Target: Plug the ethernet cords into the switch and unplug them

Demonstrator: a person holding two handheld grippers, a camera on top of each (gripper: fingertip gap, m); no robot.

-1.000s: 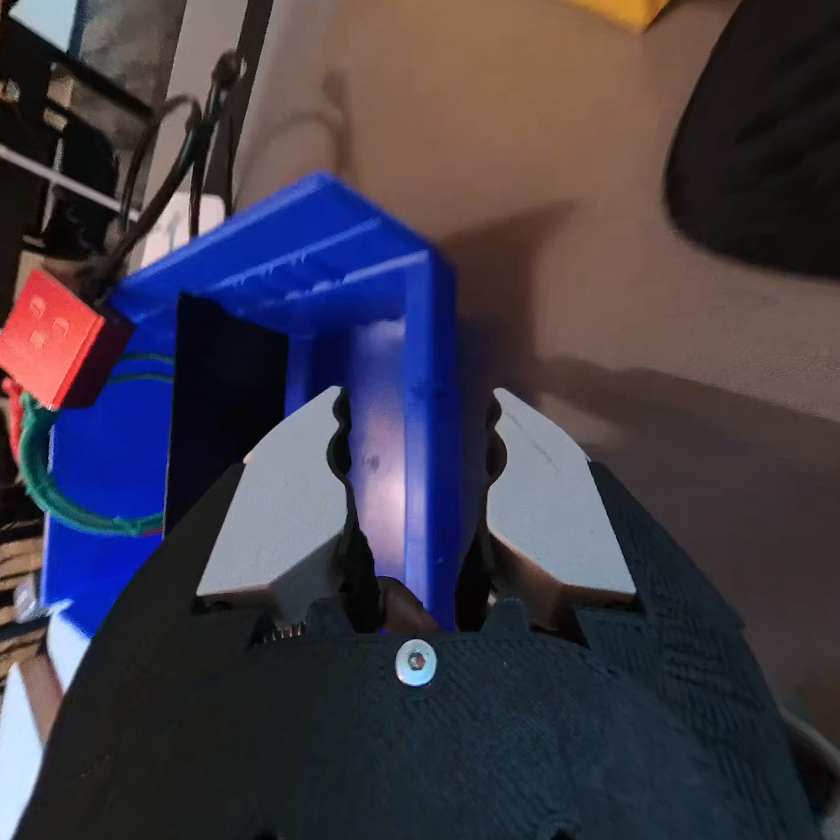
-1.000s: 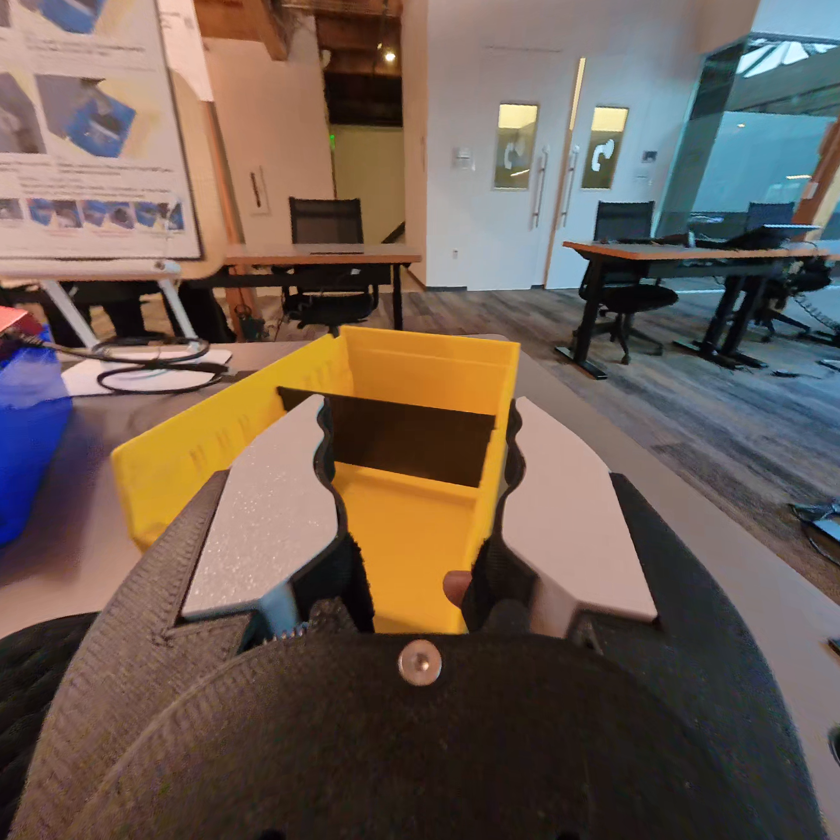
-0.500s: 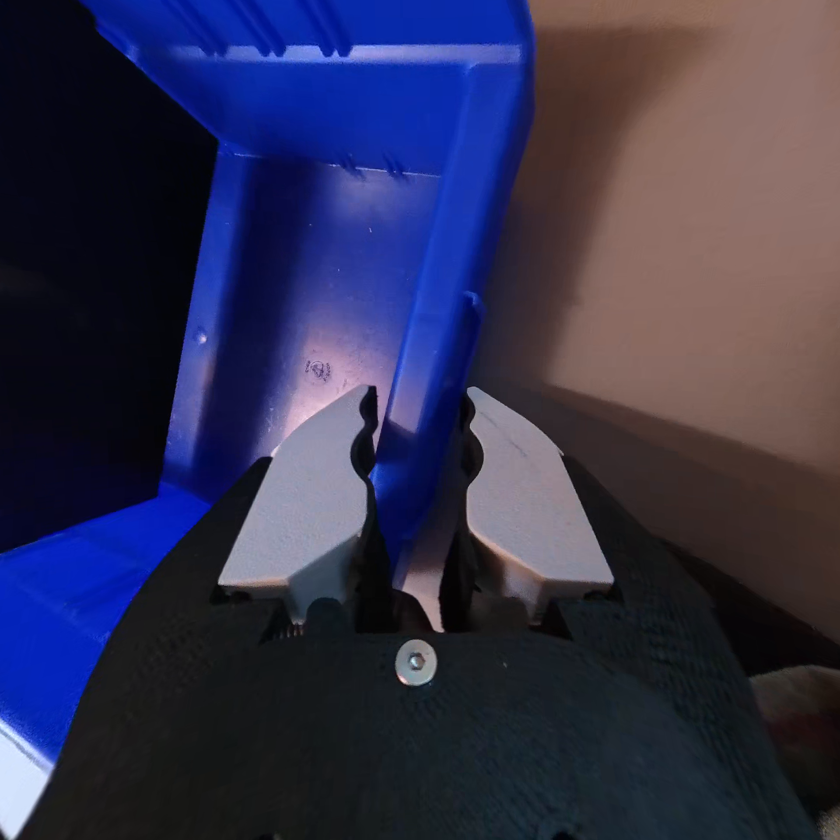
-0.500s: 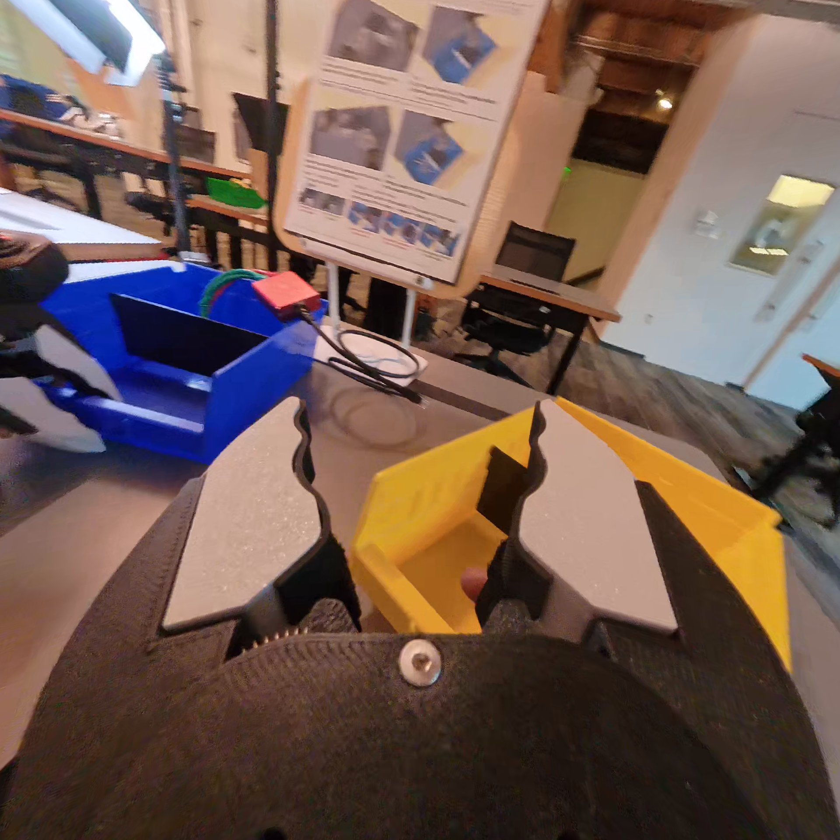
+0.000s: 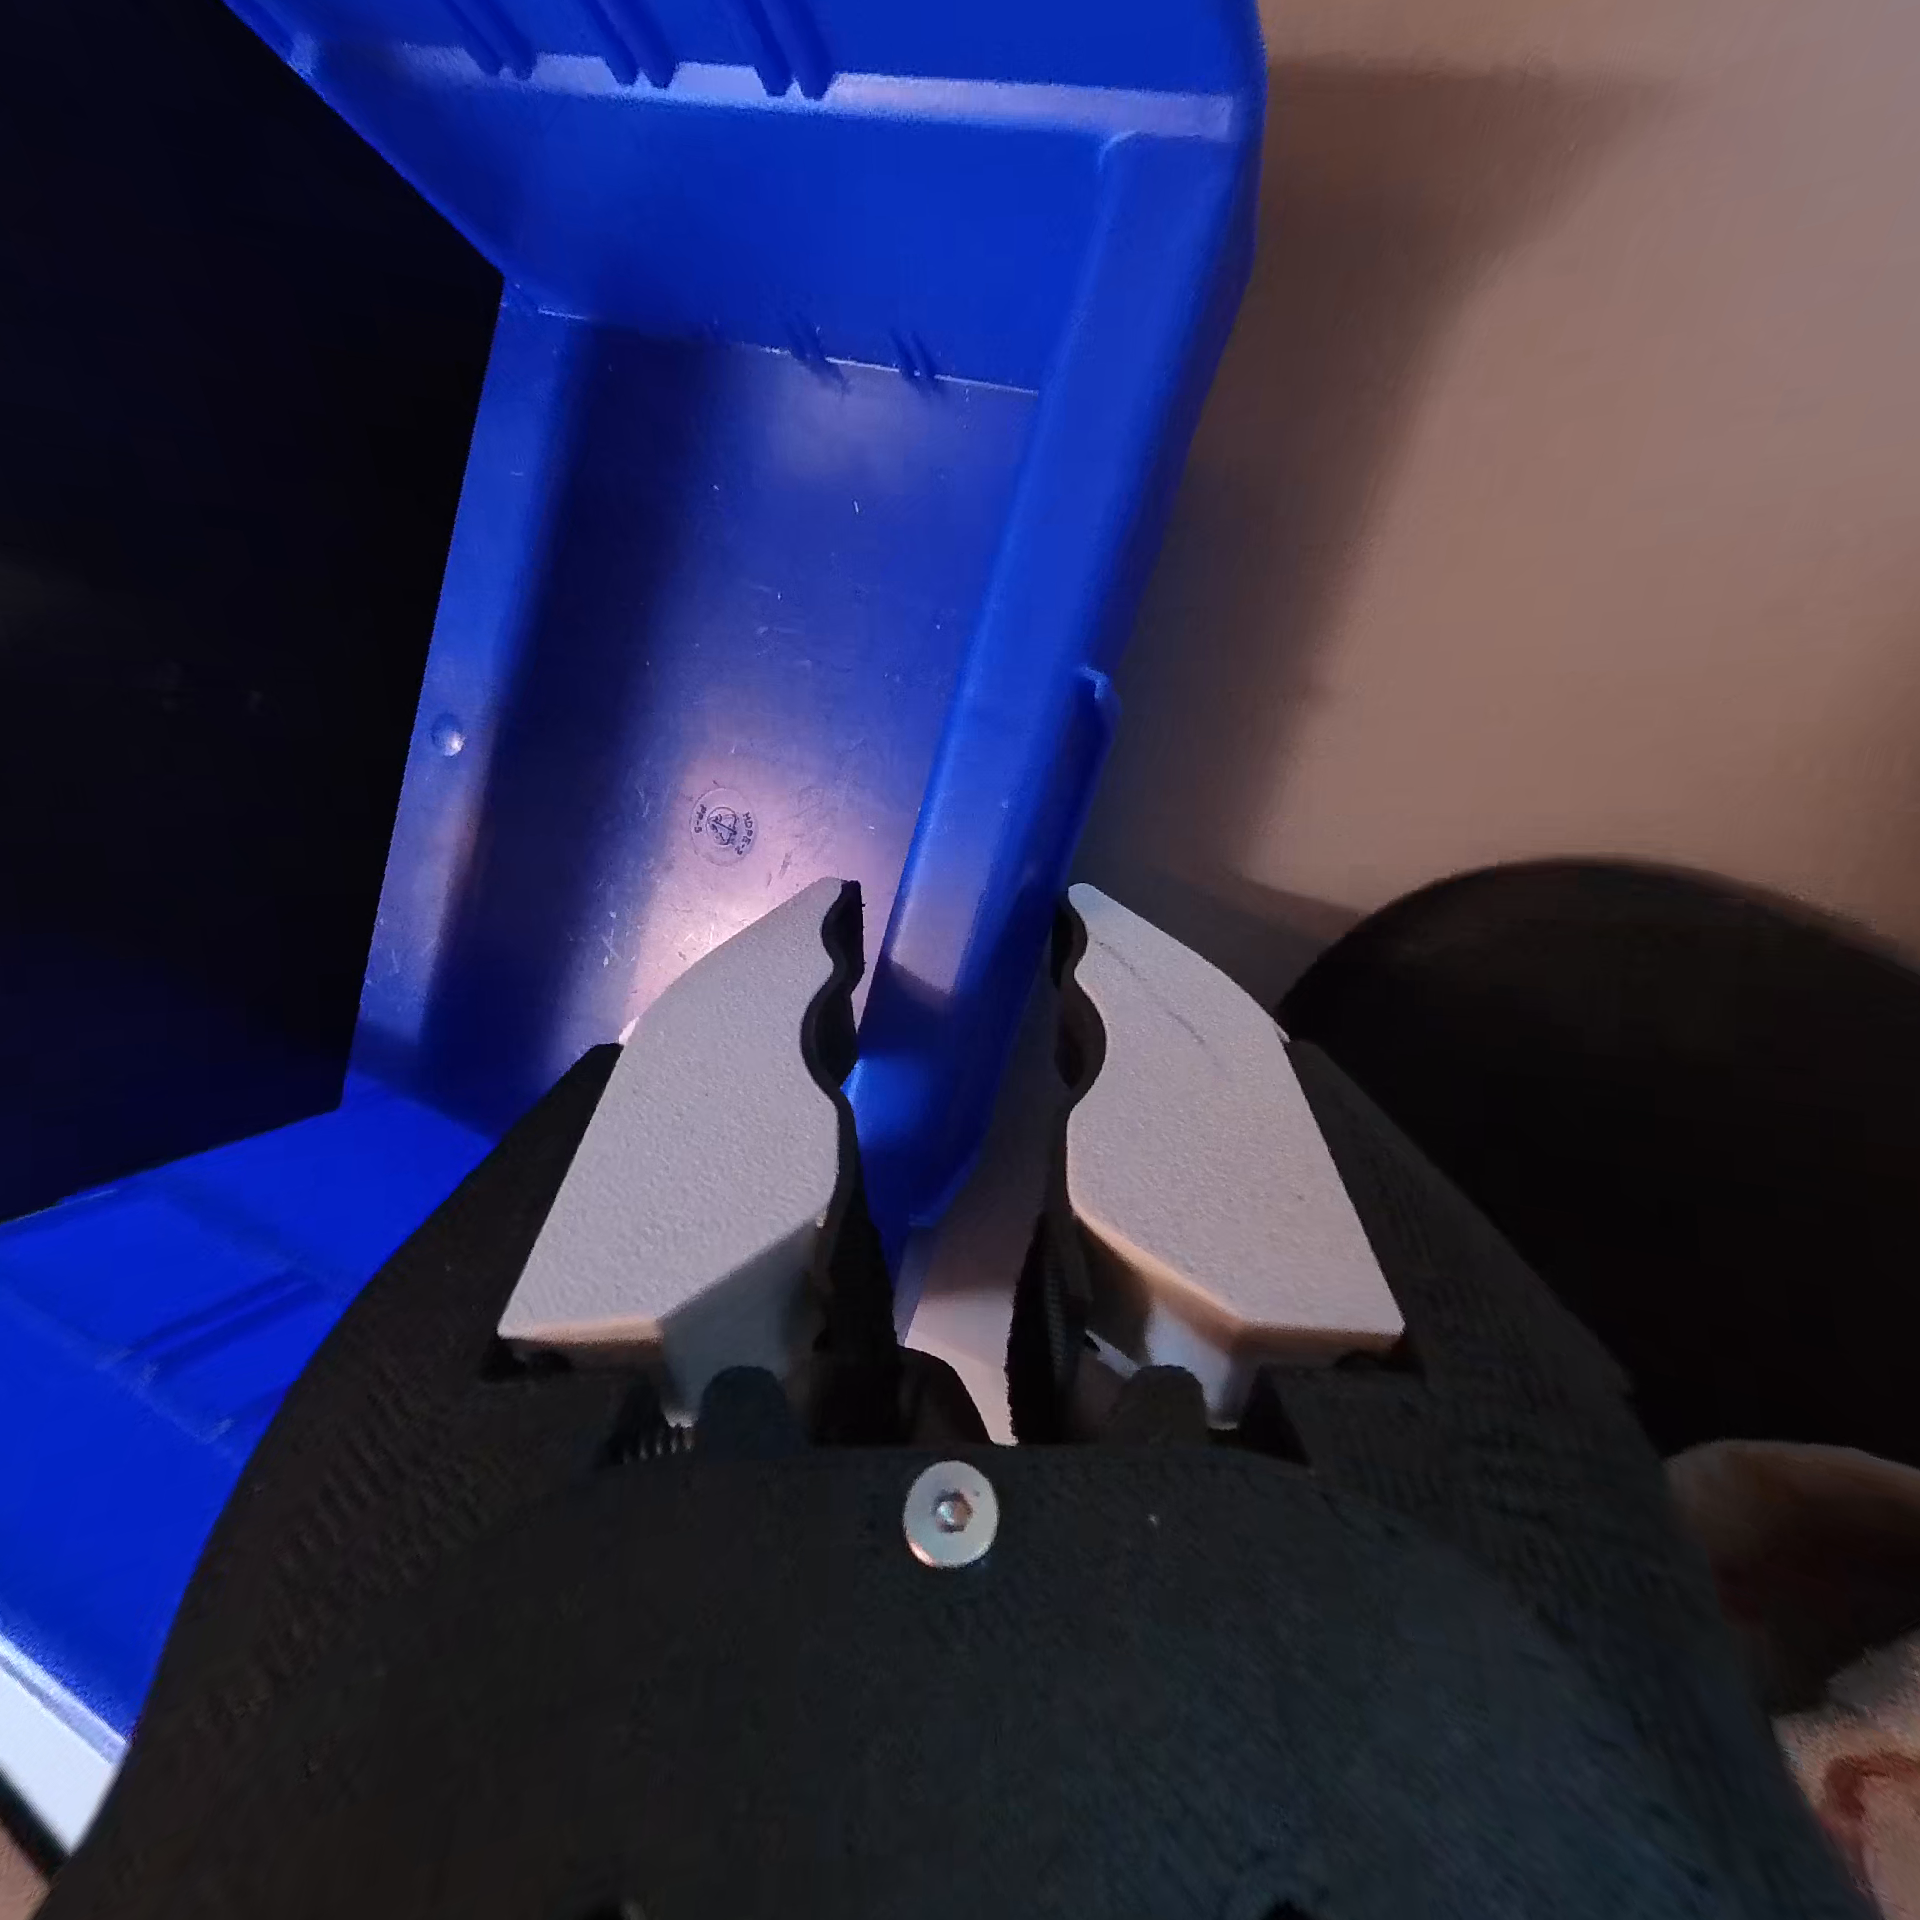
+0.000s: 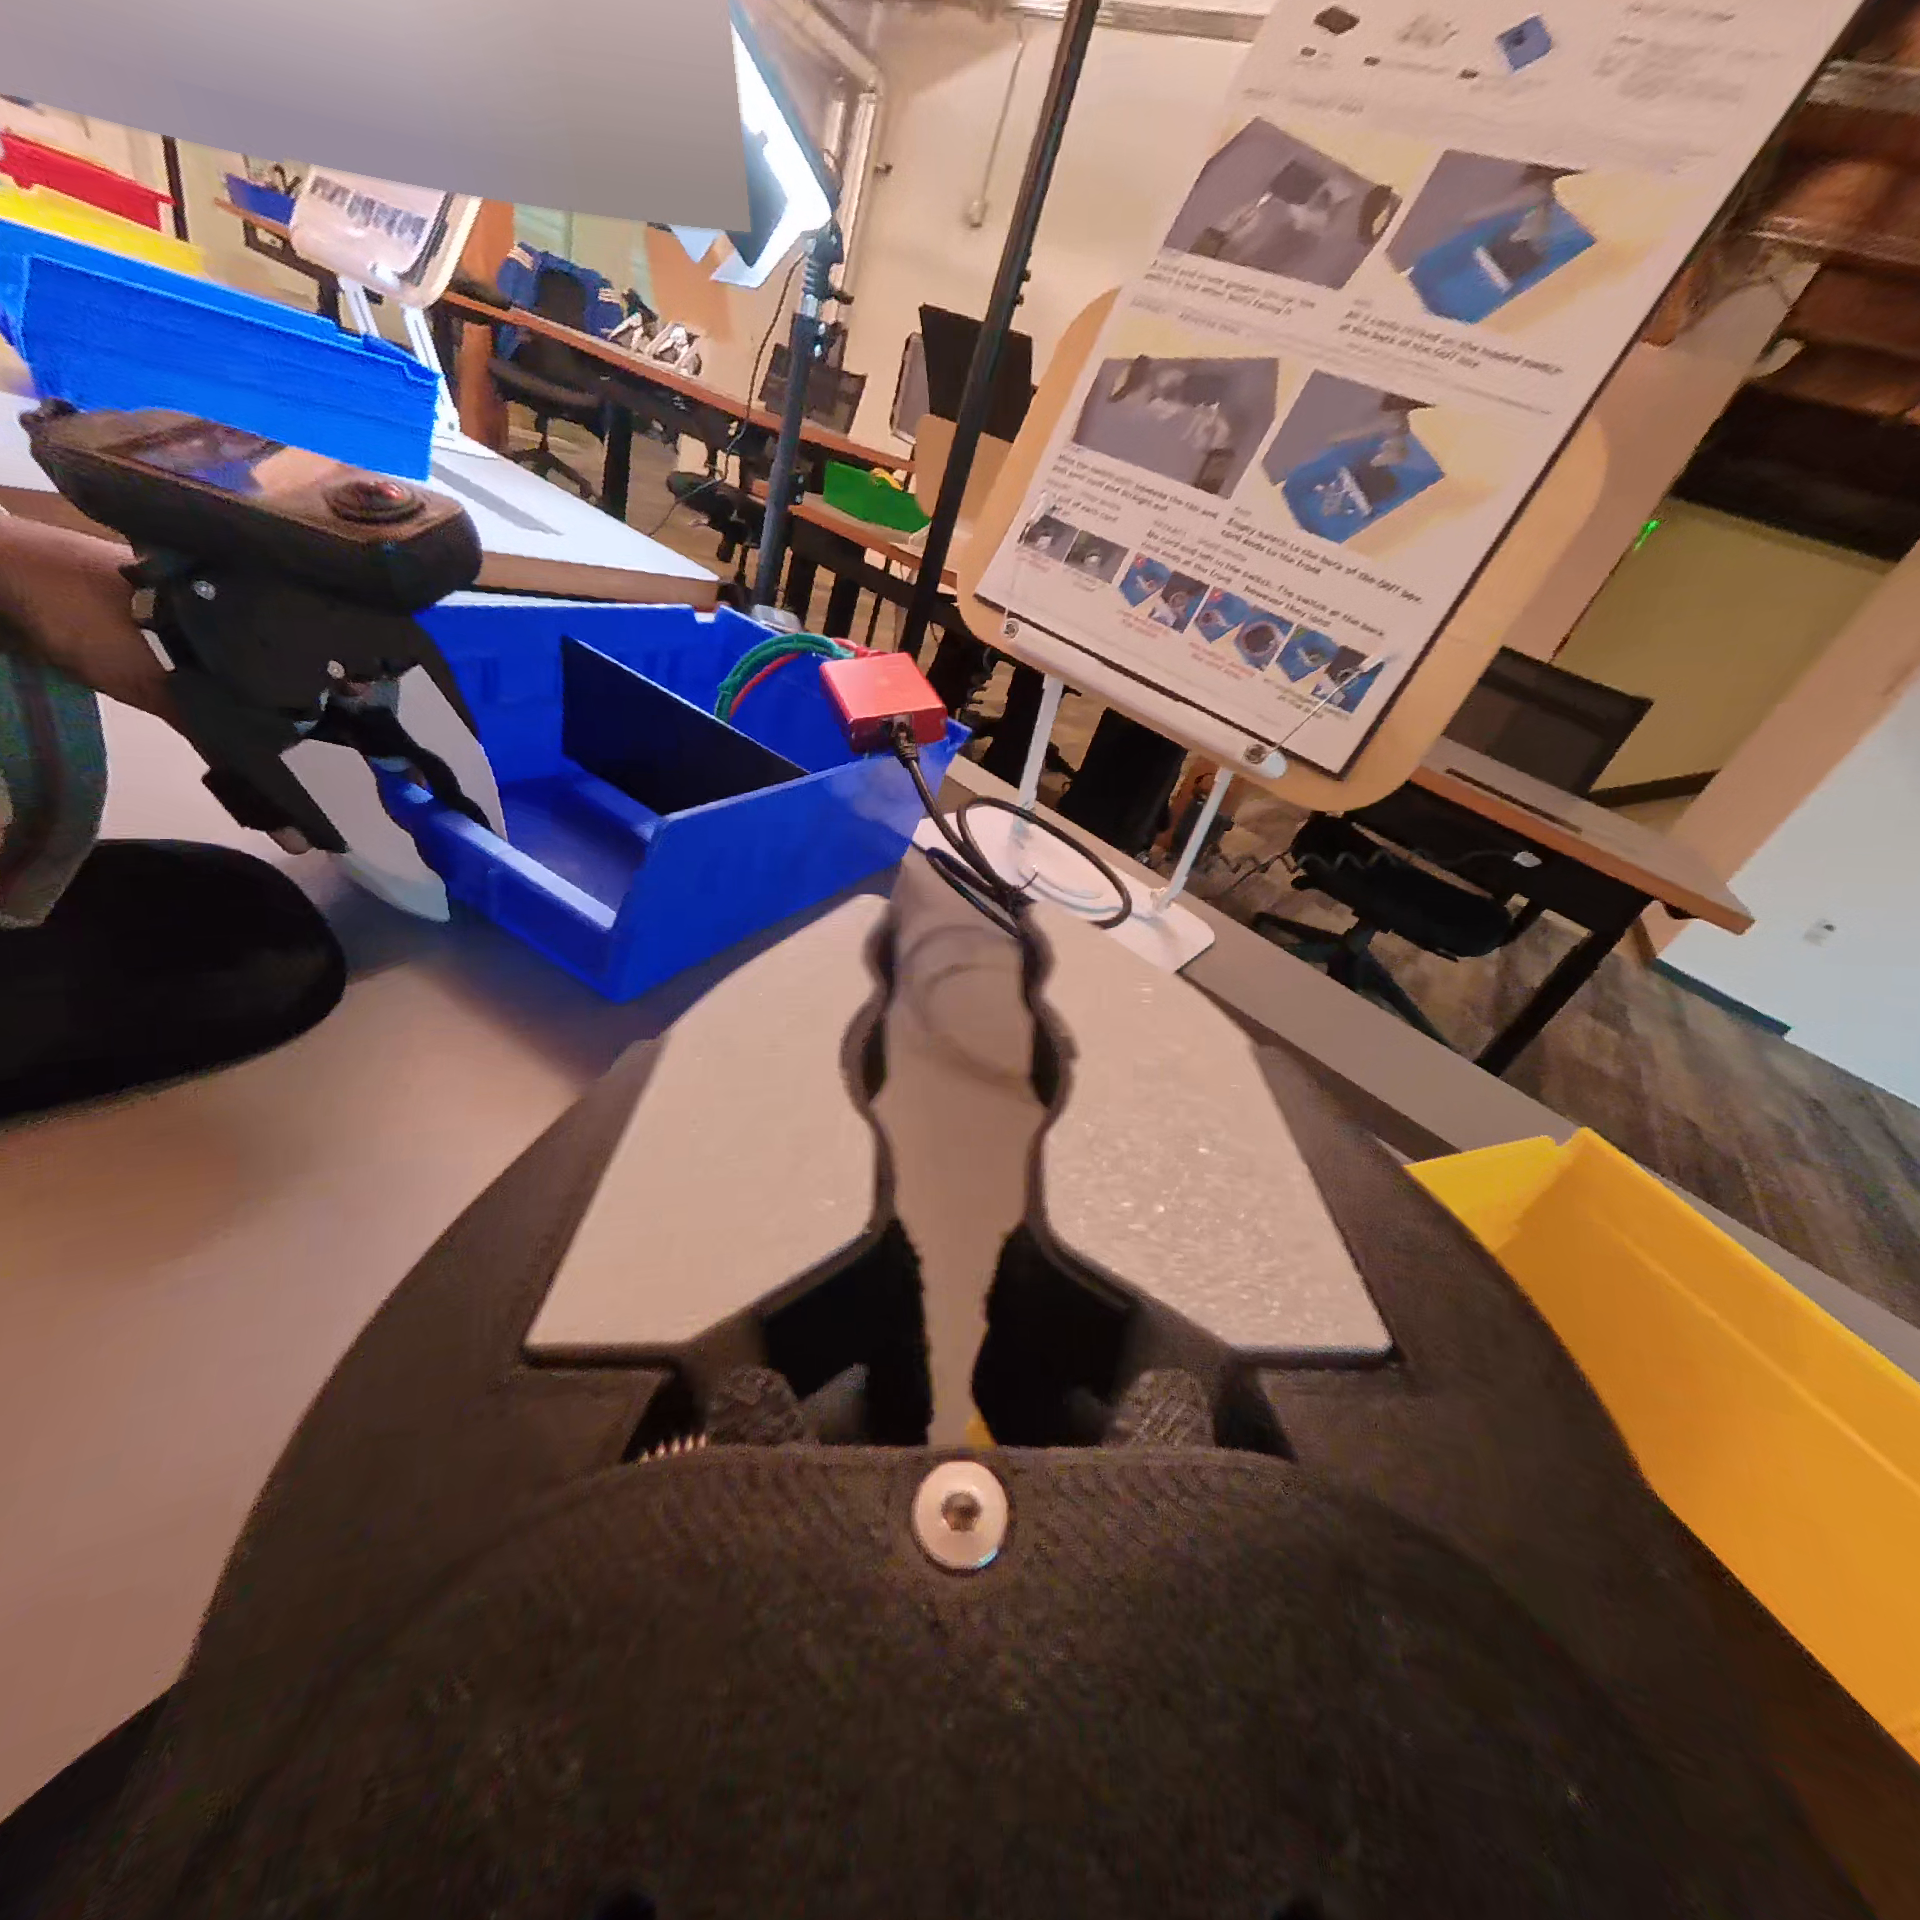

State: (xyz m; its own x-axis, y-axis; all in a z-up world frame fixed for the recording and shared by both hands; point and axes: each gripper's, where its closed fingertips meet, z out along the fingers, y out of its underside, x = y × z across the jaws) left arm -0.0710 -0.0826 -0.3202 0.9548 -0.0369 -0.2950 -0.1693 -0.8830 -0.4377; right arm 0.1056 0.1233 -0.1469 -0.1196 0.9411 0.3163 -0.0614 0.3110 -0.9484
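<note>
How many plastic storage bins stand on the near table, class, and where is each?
2. The blue bin stands at the table's left, its side wall between the left tool's fingers. The yellow bin stands at the right edge, only partly in view.

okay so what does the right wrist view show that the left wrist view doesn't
Only the right wrist view shows the red box-shaped switch perched on the bin's far rim, coiled green and red cords behind it, a black cable trailing onto the grey table, a yellow plastic bin, the instruction poster board, and the empty, slightly parted right claw.

Only the left wrist view shows the left claw closed on the bin's side wall, up close.

Both show the blue plastic bin and its black divider.
</note>
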